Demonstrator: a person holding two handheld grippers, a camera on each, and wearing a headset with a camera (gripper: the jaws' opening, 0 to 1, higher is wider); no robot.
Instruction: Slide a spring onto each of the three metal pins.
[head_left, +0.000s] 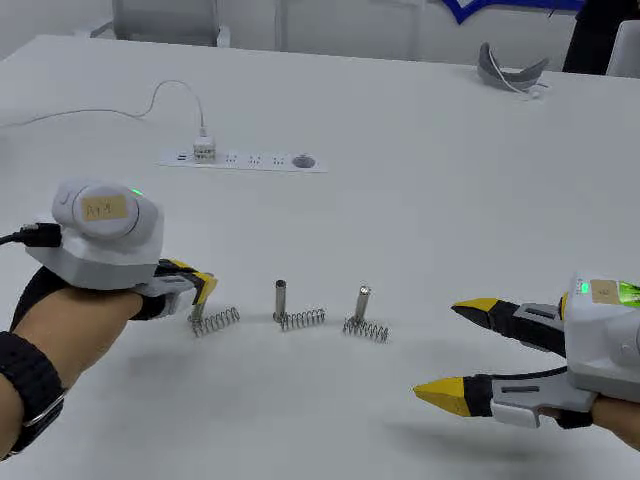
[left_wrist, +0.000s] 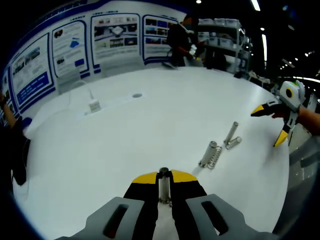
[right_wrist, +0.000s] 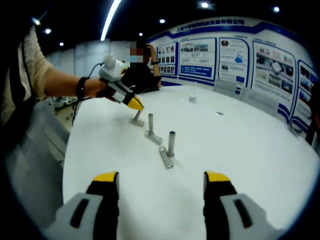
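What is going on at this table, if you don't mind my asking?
A person holds tongs in each hand at a white table. The left tongs are shut on the left pin; the middle pin and right pin stand free. A spring lies flat beside each: the left spring, middle spring and right spring. None is on a pin yet. The right tongs are open, off to the right, holding nothing.

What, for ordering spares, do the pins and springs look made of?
Pins: probably steel; smooth grey cylinders with a bright sheen. Springs: probably steel wire; thin, silvery open coils that glint.
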